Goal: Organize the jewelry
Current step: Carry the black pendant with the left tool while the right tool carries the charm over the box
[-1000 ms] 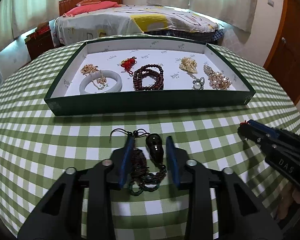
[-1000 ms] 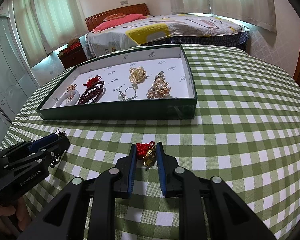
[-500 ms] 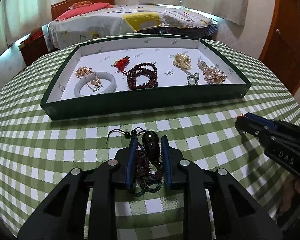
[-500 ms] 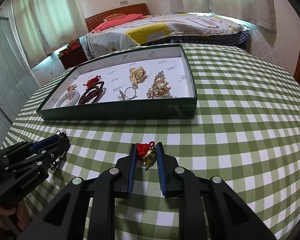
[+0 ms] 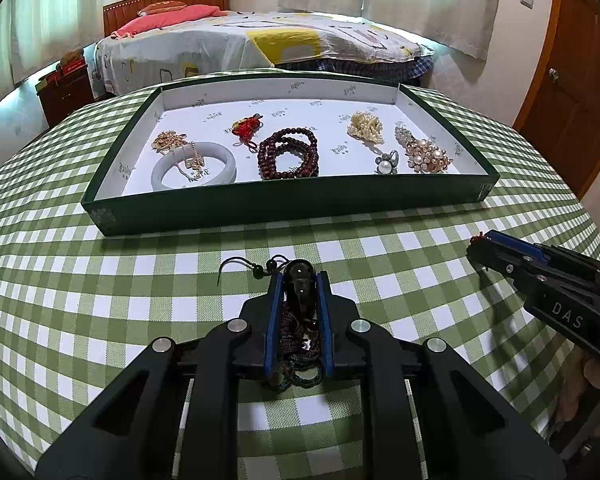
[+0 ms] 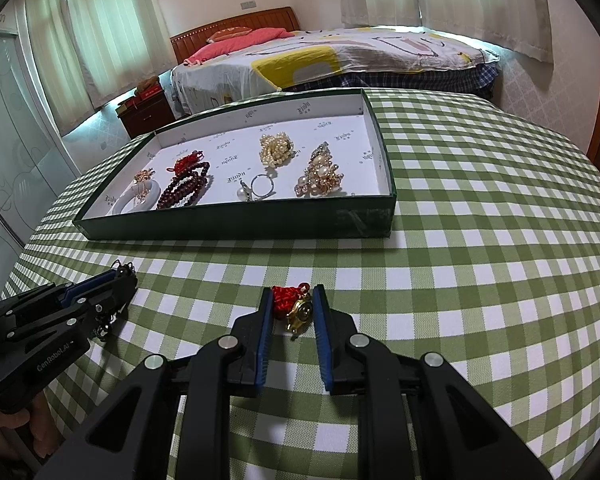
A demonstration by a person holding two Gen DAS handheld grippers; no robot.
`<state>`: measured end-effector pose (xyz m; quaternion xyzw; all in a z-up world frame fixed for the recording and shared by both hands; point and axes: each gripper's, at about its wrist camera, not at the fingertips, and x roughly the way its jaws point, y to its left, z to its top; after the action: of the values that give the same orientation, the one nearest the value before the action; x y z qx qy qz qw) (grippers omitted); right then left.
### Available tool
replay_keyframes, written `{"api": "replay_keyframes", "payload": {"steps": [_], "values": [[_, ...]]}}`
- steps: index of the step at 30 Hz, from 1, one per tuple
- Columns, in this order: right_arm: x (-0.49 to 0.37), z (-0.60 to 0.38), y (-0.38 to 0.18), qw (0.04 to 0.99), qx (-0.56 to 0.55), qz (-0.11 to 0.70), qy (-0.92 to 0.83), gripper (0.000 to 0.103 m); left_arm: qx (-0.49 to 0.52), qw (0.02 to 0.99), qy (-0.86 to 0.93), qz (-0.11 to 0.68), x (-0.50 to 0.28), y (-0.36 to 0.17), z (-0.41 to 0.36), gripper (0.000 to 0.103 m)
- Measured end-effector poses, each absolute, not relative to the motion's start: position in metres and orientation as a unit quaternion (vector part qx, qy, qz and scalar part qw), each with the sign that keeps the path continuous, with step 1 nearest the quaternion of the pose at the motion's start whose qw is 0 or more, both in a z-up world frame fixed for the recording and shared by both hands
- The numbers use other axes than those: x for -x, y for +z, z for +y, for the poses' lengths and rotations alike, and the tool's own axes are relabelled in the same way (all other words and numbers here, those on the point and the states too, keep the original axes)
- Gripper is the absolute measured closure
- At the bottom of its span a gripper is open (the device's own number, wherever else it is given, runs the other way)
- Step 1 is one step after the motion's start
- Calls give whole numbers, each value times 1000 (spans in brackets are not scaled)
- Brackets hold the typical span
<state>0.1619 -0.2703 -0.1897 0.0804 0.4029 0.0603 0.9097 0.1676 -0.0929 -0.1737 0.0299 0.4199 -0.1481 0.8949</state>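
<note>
My left gripper (image 5: 298, 280) is shut on a dark bead pendant with braided cord (image 5: 299, 280), low over the checked tablecloth in front of the green tray (image 5: 284, 210). My right gripper (image 6: 292, 300) is shut on a red knot charm with a gold piece (image 6: 294, 307), also low over the cloth. The tray (image 6: 236, 222) holds a jade bangle (image 5: 194, 166), a gold chain (image 5: 168, 141), a red knot (image 5: 247, 127), dark red beads (image 5: 288, 154), a pearl cluster (image 5: 365, 127), a pearl ring (image 5: 386, 162) and a pearl brooch (image 5: 422, 152).
The round table (image 5: 60, 280) has a green checked cloth. A bed (image 5: 260, 48) stands behind it, a nightstand (image 5: 66, 92) at the left and a wooden door (image 5: 572, 92) at the right. Each gripper shows in the other's view: the right one (image 5: 540, 280), the left one (image 6: 60, 320).
My left gripper's fingers have closed in from wide apart onto the dark pendant and cord. The right gripper has held still on the red charm.
</note>
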Motion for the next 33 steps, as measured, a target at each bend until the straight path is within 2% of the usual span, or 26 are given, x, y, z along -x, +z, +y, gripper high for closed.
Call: {"api": "replay_keyframes", "payload": {"steps": [22, 33], "values": [[-160, -259, -188, 912, -74, 399, 66, 83, -10, 906, -144, 399, -168, -161, -83, 86], [-161, -256, -148, 926, -79, 360, 80, 83, 12, 918, -157, 365, -168, -128, -77, 86]]}}
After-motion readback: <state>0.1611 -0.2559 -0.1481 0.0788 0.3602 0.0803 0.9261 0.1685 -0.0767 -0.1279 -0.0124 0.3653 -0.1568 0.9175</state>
